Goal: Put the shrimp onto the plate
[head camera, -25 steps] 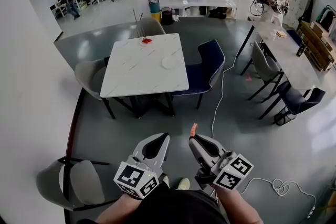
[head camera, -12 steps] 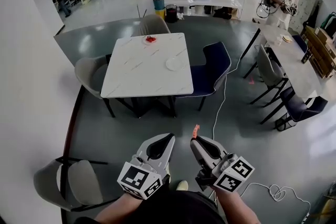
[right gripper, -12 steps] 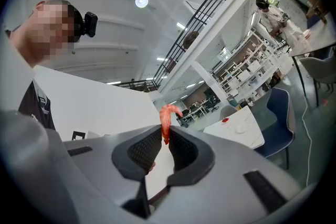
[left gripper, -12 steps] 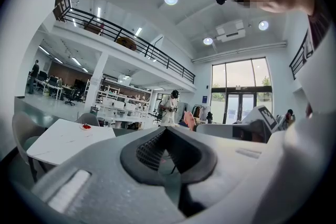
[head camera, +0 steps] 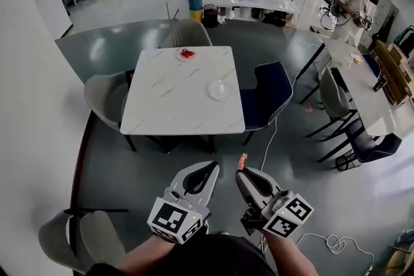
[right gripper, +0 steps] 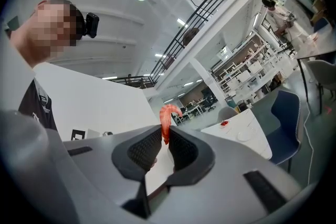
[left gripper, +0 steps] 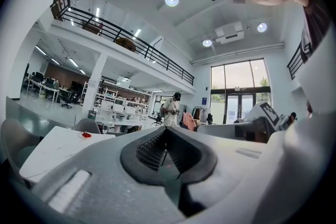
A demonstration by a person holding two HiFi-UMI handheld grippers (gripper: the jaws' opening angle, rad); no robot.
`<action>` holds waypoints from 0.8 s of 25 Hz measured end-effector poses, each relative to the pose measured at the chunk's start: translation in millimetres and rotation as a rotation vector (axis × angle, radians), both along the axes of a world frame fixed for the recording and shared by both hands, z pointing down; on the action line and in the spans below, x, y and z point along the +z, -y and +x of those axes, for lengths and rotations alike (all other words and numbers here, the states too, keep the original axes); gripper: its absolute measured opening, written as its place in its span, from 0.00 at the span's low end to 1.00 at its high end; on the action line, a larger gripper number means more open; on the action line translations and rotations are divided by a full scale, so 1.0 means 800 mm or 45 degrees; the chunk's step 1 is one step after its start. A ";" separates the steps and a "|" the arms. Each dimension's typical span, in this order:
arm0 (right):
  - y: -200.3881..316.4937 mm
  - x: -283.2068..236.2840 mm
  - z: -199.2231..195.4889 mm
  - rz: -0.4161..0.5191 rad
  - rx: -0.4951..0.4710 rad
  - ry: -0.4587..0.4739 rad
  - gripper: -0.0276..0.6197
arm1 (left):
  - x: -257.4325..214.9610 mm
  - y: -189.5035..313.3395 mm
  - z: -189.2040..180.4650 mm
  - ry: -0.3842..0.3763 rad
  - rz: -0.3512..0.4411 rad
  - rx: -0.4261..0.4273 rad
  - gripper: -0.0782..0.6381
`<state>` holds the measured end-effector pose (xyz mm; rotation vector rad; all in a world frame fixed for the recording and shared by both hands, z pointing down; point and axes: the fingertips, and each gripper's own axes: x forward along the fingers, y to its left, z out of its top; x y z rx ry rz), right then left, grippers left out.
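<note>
The right gripper pinches a shrimp at its tips. The curled pink body stands up above the jaws, held in the near part of the scene over the grey floor. The left gripper, just beside it, has its jaws pressed together on nothing. Well apart from both, farther off, stands the white bench — the plate lies near its right edge, and a small dish with something red sits at its far edge.
</note>
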<state>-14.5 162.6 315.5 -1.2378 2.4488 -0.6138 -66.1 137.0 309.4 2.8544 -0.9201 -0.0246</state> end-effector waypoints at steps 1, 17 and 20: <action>0.014 0.001 -0.003 -0.003 0.007 -0.002 0.11 | 0.001 0.014 -0.002 -0.001 0.004 0.010 0.12; 0.166 0.022 -0.036 -0.039 0.026 -0.015 0.11 | 0.028 0.167 -0.026 -0.001 -0.027 0.037 0.12; 0.195 0.027 -0.029 -0.041 0.009 -0.012 0.11 | 0.035 0.194 -0.019 0.008 -0.035 0.019 0.12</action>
